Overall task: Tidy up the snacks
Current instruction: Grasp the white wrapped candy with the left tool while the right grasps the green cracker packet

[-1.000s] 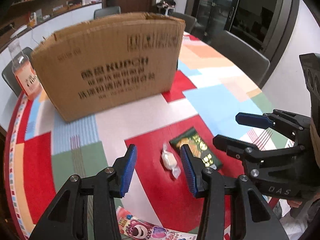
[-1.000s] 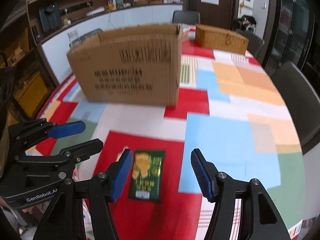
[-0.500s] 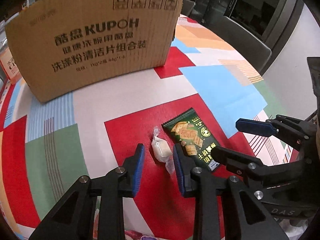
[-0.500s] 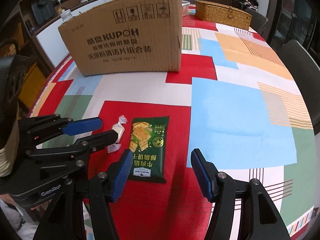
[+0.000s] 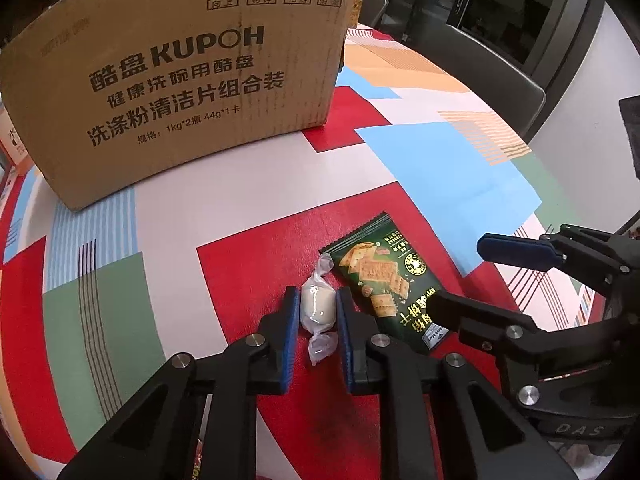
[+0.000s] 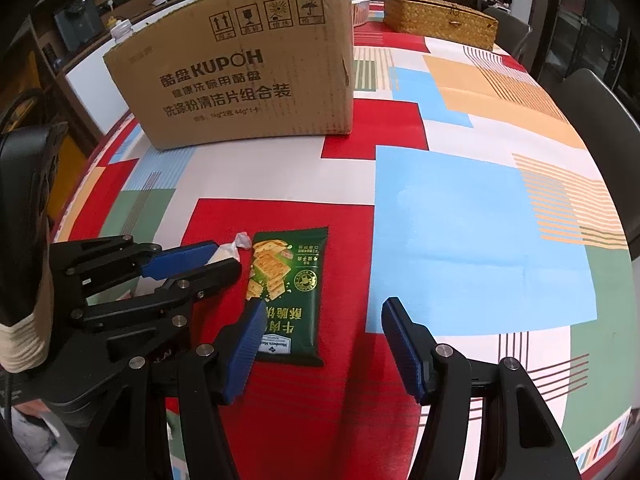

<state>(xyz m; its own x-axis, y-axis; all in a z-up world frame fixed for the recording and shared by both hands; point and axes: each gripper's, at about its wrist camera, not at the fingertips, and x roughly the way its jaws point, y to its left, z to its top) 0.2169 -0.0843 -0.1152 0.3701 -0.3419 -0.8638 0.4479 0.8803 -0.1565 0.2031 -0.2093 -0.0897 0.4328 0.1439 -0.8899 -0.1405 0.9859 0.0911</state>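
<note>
Evidently readying both snacks for the far cardboard box (image 5: 176, 80), the left gripper (image 5: 318, 320) pinched the wrapped candy (image 5: 318, 306) while the right gripper (image 6: 324, 344) gaped half-open, empty, over the green cracker packet (image 6: 290, 280).

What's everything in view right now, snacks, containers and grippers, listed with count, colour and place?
wrapped candy: one, white in clear wrapper, on the red patch, between the left gripper's pads.
cracker packet: one, dark green, flat on the red patch beside the candy.
cardboard box: one, brown, printed KUPOH, standing behind the snacks.
wicker box: one, tan, far end of the table.
tablecloth: one, red, blue, white, green and orange patches.
left gripper: blue pads, shut on the candy.
right gripper: blue pads, open over the packet's near end.
</note>
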